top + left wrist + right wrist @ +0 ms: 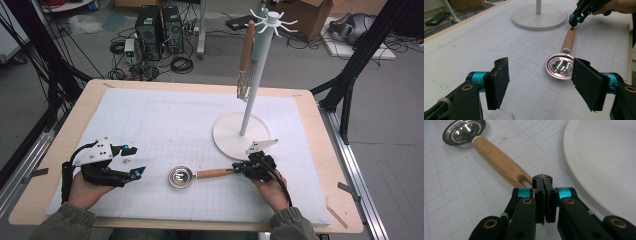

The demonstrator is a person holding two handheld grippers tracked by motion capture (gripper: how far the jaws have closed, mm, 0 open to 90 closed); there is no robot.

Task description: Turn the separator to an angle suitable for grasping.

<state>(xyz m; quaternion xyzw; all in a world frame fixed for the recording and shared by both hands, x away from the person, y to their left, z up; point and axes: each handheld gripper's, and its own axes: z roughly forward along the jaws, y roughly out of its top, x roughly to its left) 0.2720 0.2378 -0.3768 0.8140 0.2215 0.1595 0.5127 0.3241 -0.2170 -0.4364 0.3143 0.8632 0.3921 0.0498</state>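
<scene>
A small steel ladle (180, 177) with a wooden handle (214, 173) lies flat on the white mat, bowl to the left. My right gripper (237, 168) is shut, its jaws pressed flat together with nothing between them. In the right gripper view its tips (542, 179) sit right at the slotted end of the handle (499, 161). The left gripper view has that gripper (574, 20) just above the handle end (569, 38). My left gripper (131, 160) rests at the left of the mat, open and empty (541, 85), pointing toward the ladle's bowl (560, 66).
A white hook stand (256, 75) rises from a round base (227, 134) just behind my right gripper; a whisk with a wooden handle (246, 55) hangs from it. The base's rim (604, 165) lies close beside the right jaws. The mat (165, 120) covers a wooden table.
</scene>
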